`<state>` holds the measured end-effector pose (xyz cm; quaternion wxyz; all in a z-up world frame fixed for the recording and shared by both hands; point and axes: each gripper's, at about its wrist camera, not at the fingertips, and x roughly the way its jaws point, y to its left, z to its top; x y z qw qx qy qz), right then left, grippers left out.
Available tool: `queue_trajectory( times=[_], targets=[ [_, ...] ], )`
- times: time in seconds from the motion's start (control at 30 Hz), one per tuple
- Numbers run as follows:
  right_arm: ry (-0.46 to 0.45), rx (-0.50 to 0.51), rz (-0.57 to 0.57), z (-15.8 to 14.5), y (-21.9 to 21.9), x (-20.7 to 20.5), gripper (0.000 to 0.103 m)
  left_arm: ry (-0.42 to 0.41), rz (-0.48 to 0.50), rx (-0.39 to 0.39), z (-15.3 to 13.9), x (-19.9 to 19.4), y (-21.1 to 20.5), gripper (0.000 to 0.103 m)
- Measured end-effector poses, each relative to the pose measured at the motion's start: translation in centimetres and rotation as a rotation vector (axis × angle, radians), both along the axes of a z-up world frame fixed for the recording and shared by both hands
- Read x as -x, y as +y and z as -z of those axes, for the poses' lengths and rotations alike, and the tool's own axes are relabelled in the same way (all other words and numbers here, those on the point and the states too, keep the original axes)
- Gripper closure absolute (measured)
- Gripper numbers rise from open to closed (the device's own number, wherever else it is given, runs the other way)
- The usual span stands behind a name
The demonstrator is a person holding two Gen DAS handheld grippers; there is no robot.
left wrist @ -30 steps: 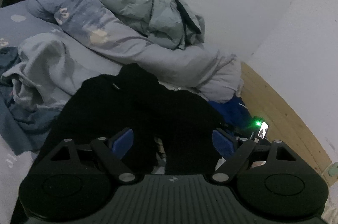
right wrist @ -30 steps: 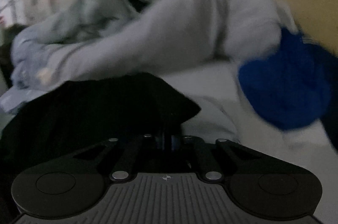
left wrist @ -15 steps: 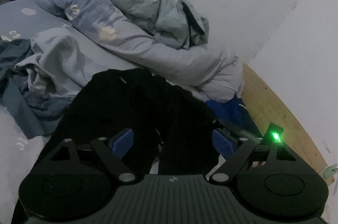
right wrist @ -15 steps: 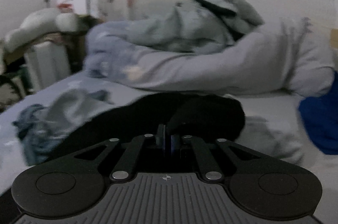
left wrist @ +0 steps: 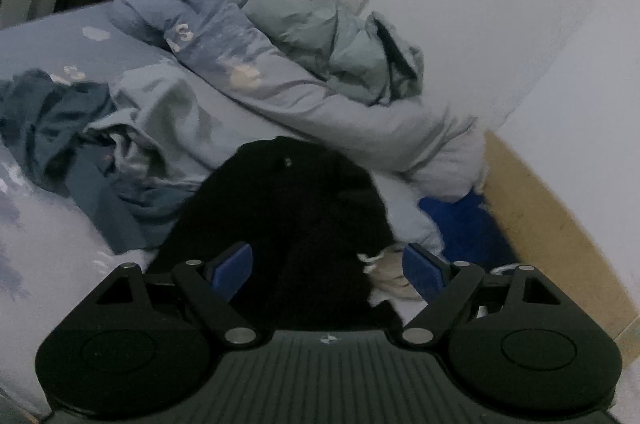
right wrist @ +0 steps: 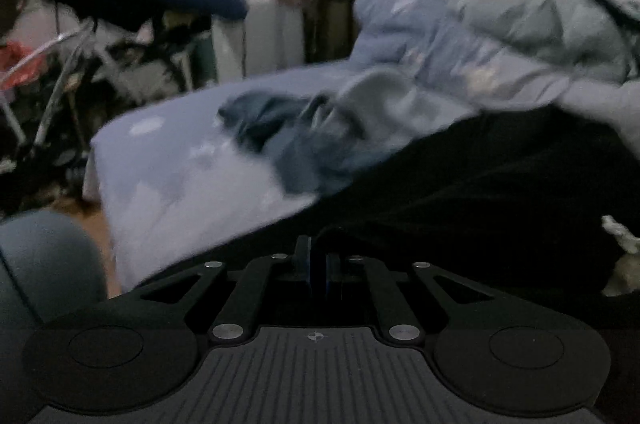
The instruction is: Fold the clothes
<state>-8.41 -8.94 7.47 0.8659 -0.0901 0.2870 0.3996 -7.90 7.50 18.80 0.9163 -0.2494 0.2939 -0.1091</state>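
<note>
Black garment (left wrist: 288,224), prob. trousers or a dark top, lies spread on the bed (left wrist: 52,256) directly ahead of and under both tongs. Left tongs (left wrist: 326,270) stand wide open w/ blue pads (left wrist: 232,270) apart; the dark cloth sits beneath and between them but the pads don't press on it, so nothing is held. Right tongs (right wrist: 318,270) are nearly shut, jaws just opening; a thin gap shows btwn the pads, and the view is too dark and blurred to tell whether any cloth remains in it. Black fabric fills the area ahead and to the right of the right tongs. Handling judgement: soft, limp, light cloth w/ no stiffness; it'll sag, drape and bunch when lifted, not slippery, not fragile. It looks thick enough to give the pads a good bite. A pale drawstring or label (left wrist: 376,262) shows at the garment edge just inside the right-hand pad of the left tongs, which suggests a waistband or hem there; that firmer edge seems the best place to pinch. Take hold at edges or corners, one per tongs, to keep the fold line straight. Beyond the garment, further from the tongs: a rumpled blue-grey duvet (left wrist: 280,84), a teal-blue garment (left wrist: 60,128) to the left, a bright blue item (left wrist: 460,224) to the right by the wooden bed frame (left wrist: 540,216).
</note>
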Motion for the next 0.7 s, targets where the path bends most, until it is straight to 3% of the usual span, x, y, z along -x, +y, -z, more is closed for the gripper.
queue_trajectory(
  times=[0.03, 0.1, 0.13, 0.17, 0.3, 0.47, 0.53, 0.6, 0.7],
  targets=[
    [0.008, 0.010, 0.014, 0.3, 0.2, 0.7, 0.084, -0.003, 0.010, -0.029, 0.2, 0.0, -0.3, 0.015],
    [0.053, -0.018, 0.019, 0.1, -0.6, 2.0, 0.060, -0.011, 0.043, -0.092, 0.4, 0.0, -1.5, 0.015],
    [0.076, -0.037, 0.010, 0.0, -1.3, 2.6, 0.043, -0.016, 0.063, -0.128, 0.5, 0.0, -2.2, 0.015],
    [0.085, -0.049, 0.011, -0.4, -2.3, 3.3, 0.039, -0.027, 0.095, -0.176, 0.7, -0.1, -3.2, 0.015],
    [0.083, -0.104, 0.116, -3.2, -8.5, 4.4, 0.037, -0.083, 0.182, -0.309, 0.7, -0.3, -6.6, 0.015],
    [-0.039, -0.153, 0.360, -6.2, -15.2, -0.5, 0.036, -0.108, 0.243, -0.361, 1.3, -1.1, -9.7, 0.015],
    [-0.055, -0.117, 0.423, -5.4, -16.3, -4.0, 0.038, -0.110, 0.259, -0.384, 1.6, -1.5, -10.8, 0.015],
    [0.028, -0.092, 0.435, -3.3, -16.5, -7.3, 0.043, -0.107, 0.279, -0.413, 2.0, -1.7, -11.7, 0.016],
    [0.125, 0.052, 0.433, 0.2, -15.5, -9.0, 0.062, -0.107, 0.313, -0.463, 2.6, -2.2, -13.2, 0.017]
  ],
)
